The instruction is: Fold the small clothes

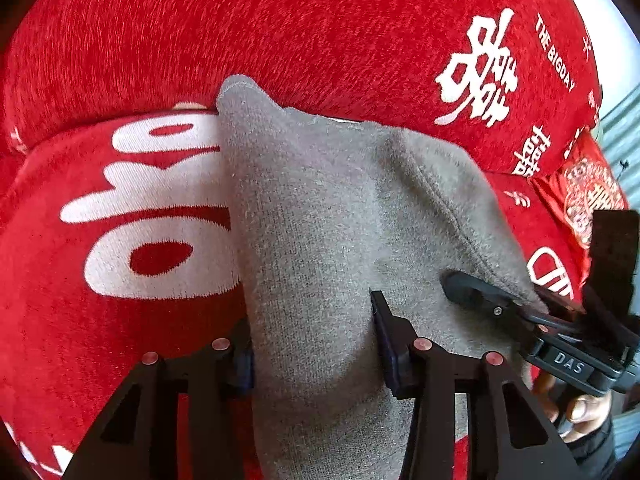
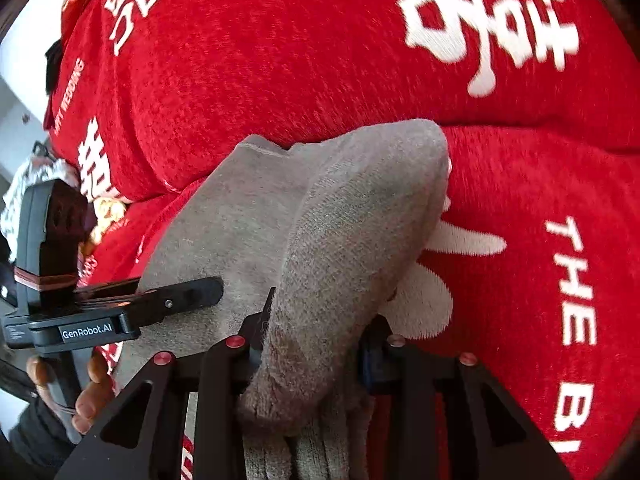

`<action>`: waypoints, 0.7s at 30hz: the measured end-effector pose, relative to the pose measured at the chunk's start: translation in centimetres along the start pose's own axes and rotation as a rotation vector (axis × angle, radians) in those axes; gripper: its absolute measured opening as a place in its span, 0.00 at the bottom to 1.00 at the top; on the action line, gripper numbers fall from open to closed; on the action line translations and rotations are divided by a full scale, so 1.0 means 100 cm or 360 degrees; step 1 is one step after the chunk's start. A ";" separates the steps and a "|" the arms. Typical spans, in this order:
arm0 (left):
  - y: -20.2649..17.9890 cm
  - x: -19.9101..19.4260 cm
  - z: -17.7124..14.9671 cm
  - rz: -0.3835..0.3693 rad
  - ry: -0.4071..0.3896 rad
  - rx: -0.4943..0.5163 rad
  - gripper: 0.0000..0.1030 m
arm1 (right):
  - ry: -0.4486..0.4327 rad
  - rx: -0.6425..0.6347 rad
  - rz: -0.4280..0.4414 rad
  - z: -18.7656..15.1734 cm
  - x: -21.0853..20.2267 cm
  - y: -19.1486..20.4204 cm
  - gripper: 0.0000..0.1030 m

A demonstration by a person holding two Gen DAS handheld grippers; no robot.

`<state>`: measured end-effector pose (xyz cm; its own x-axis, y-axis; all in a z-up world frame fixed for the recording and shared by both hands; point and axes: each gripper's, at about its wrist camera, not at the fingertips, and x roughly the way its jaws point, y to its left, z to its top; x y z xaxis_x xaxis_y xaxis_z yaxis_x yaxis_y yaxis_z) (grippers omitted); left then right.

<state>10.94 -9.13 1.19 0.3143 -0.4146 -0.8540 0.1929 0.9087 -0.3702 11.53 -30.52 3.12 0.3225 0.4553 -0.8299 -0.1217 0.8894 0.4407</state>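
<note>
A small grey knit garment [image 1: 328, 200] is draped over a red plush cover. In the left wrist view it fills the gap between the fingers of my left gripper [image 1: 308, 316], and both pads press on it. The right gripper [image 1: 480, 296] holds the garment's right edge there. In the right wrist view a bunched fold of the garment [image 2: 340, 220] sits squeezed between the fingers of my right gripper [image 2: 322, 308]. My left gripper [image 2: 200, 292] lies over the flatter grey part to the left. The fabric hides the inner pads.
The red cover [image 1: 280, 32] with white characters and lettering spreads under everything, with a seam between two cushions [image 2: 540, 140]. A red packet [image 1: 588, 196] lies at the right. A person's hand [image 2: 92, 392] holds the left gripper's handle.
</note>
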 end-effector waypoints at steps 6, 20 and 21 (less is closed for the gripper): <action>-0.011 -0.009 -0.008 0.0076 -0.0020 0.0068 0.46 | -0.0021 -0.0068 -0.0036 -0.002 -0.009 0.017 0.33; -0.014 -0.047 -0.049 0.0154 -0.0080 0.0125 0.46 | -0.0047 -0.0179 -0.0056 -0.030 -0.030 0.062 0.33; -0.013 -0.050 -0.053 0.0153 -0.0084 0.0123 0.46 | -0.0049 -0.0186 -0.0059 -0.032 -0.030 0.064 0.33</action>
<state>4.19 -7.94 4.01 0.3827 -0.3298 -0.8630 0.2299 0.9387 -0.2568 6.78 -26.06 7.40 0.3570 0.4222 -0.8332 -0.2173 0.9051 0.3655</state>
